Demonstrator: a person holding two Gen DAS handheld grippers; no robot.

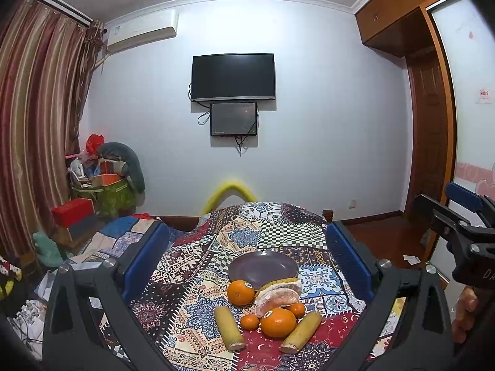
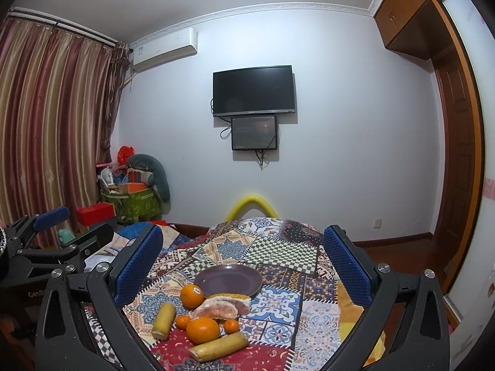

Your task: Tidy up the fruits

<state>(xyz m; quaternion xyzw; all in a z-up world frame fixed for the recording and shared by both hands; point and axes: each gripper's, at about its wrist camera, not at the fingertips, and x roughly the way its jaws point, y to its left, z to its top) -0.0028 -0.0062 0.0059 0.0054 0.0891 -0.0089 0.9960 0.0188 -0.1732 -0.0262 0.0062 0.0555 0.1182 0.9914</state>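
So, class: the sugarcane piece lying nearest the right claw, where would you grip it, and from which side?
Grip the right sugarcane piece across its middle, coming from above with the right claw turned so its open jaws straddle the width. It is a straight, even stick lying flat and slanted on the cloth; the big orange sits close by its far side, so a side approach looks cramped.

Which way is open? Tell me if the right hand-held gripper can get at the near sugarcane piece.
Probably yes. The right hand-held gripper is open, and the near sugarcane piece lies at the front of the fruit pile with nothing over it; only the large orange sits close behind.
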